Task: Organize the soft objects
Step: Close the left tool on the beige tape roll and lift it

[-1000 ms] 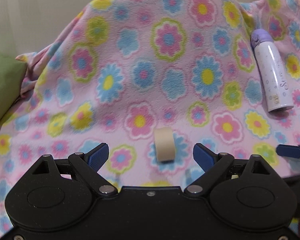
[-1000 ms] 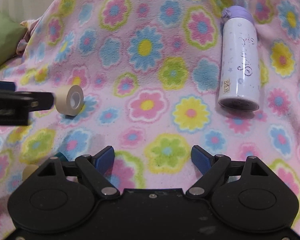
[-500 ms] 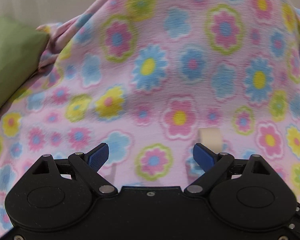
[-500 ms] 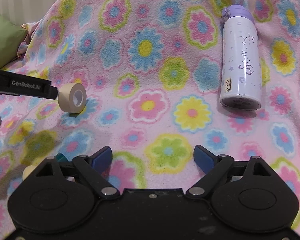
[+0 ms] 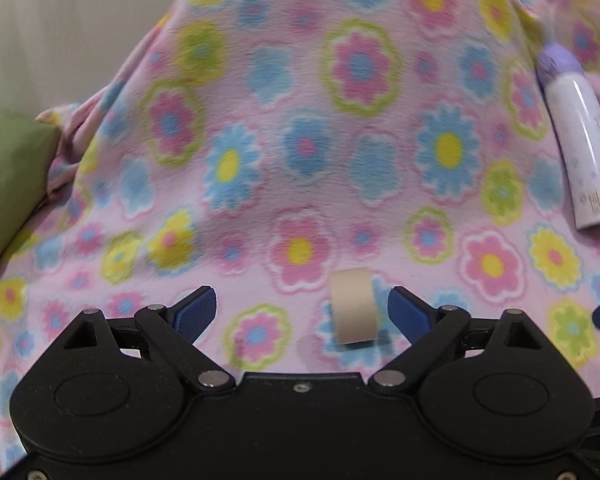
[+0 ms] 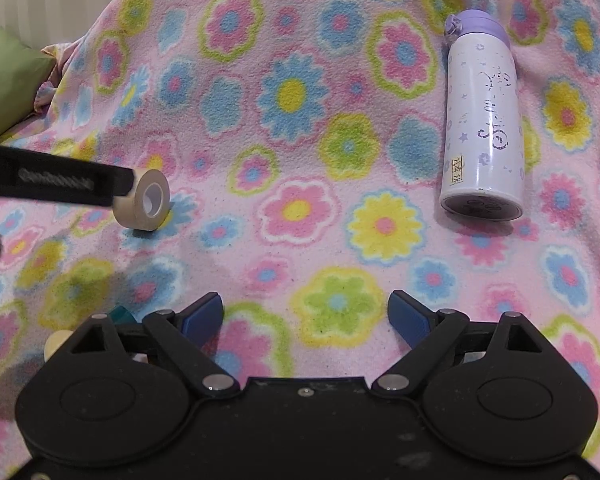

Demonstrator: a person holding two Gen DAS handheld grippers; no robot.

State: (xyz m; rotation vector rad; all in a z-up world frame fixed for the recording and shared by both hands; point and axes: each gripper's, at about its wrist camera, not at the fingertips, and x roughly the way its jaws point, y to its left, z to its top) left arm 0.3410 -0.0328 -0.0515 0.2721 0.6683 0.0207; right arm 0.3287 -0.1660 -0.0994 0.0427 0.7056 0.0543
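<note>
A: Largest first. What lies under my tools?

B: A pink fleece blanket (image 6: 300,92) with a flower print covers the whole surface. A green cushion (image 5: 8,176) sits at its left edge.

A: Containers?

B: One: a white bottle (image 6: 482,132) with a purple lid, lying on its side on the blanket, lid closed, contents hidden.

A: My left gripper (image 5: 302,312)?

B: Jaws spread wide, holding nothing. The tape roll (image 5: 354,306) stands on edge between the fingertips, nearer the right one; contact cannot be told.

A: My right gripper (image 6: 306,314)?

B: Also open and empty, over bare blanket, well apart from the bottle.

A: The roll's look?

B: Beige, small, with a pale core; in the right view the left tool's finger overlaps its near edge.
</note>
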